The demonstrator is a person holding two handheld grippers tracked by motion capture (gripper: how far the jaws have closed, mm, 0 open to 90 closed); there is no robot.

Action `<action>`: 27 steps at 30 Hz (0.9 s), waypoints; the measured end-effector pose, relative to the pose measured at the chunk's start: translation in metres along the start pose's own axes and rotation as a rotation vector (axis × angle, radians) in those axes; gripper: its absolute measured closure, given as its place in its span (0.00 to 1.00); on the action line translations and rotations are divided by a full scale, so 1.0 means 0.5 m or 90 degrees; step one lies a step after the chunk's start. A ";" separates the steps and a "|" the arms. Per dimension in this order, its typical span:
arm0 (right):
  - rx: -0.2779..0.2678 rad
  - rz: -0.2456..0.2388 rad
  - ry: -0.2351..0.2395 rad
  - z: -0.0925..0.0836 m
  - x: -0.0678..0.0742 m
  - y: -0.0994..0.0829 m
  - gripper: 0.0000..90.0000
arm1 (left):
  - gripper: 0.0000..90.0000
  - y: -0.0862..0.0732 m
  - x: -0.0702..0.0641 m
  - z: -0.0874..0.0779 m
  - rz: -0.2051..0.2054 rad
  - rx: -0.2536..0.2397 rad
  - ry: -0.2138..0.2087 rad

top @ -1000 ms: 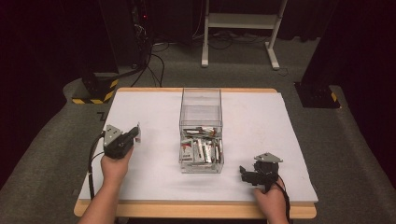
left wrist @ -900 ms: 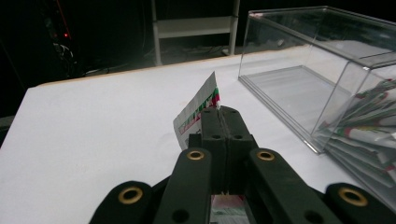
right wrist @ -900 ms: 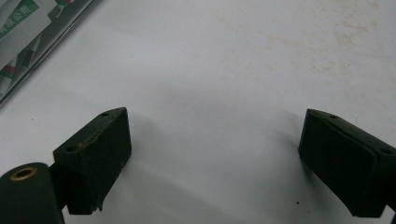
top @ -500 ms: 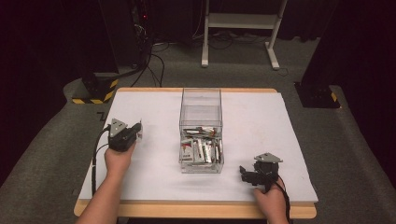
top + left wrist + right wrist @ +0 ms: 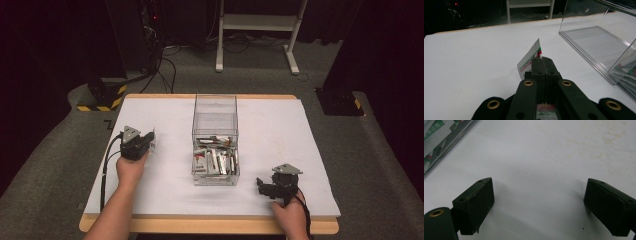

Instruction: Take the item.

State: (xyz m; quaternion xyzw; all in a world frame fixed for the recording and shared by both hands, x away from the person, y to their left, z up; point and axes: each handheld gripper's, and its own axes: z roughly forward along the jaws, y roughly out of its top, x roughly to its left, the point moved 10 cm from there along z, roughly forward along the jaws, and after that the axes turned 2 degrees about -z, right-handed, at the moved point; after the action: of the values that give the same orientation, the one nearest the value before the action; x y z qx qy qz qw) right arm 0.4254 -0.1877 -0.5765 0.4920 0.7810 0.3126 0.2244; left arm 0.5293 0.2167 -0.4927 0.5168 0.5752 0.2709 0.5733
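Observation:
My left gripper [image 5: 542, 60] is shut on a small white packet [image 5: 529, 58] with red and green print, which sticks up past the jaw tips above the white table cover. From above, that left gripper [image 5: 150, 140] sits left of the clear plastic box [image 5: 215, 112], with the packet [image 5: 152, 142] at its tip. The box holds several similar packets [image 5: 216, 159] in its near half. My right gripper [image 5: 537, 203] stands open over bare table, nothing between its jaws. From above, the right gripper [image 5: 261, 185] rests near the front right, pointing left.
The white table cover [image 5: 280, 130] spans a wooden table with its front edge [image 5: 210, 225] near the person. The clear box's wall [image 5: 599, 37] lies to the right of my left gripper. Beyond the table are cables and a white frame's legs [image 5: 255, 30] on the floor.
The left hand has moved a little away from the person and slightly toward the box, still holding the packet. The right hand has stayed put.

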 end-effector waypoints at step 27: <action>0.001 0.002 0.001 0.000 0.000 0.000 0.10 | 0.68 -0.042 -0.061 0.022 -0.047 0.041 -0.054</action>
State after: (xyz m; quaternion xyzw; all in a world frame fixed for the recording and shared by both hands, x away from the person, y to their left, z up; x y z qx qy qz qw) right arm 0.4251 -0.1876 -0.5765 0.4931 0.7806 0.3126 0.2231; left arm 0.5280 0.1795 -0.5024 0.5248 0.5773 0.2085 0.5898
